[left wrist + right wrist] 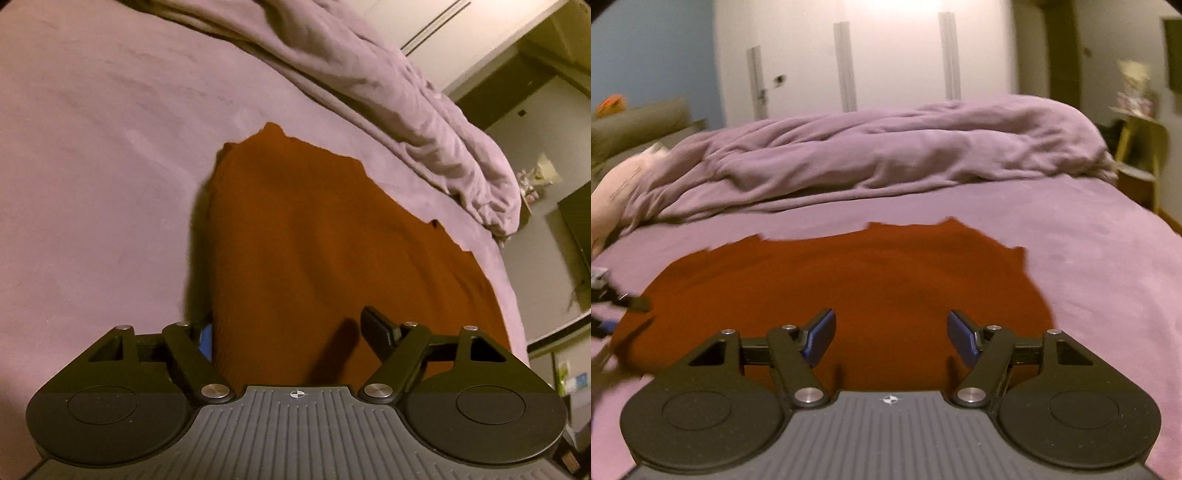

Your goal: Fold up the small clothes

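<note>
Rust garment lies flat mid-bed for folding; left gripper and right gripper both hover open, empty.

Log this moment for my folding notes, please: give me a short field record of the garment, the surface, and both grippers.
garment: rust-orange knit garment, spread flat
surface: bed with purple sheet
behind garment: bunched purple duvet
left gripper: open, over the garment's edge, nothing gripped
right gripper: open, above the garment, nothing between the pads
fold state: no fold visible
</note>
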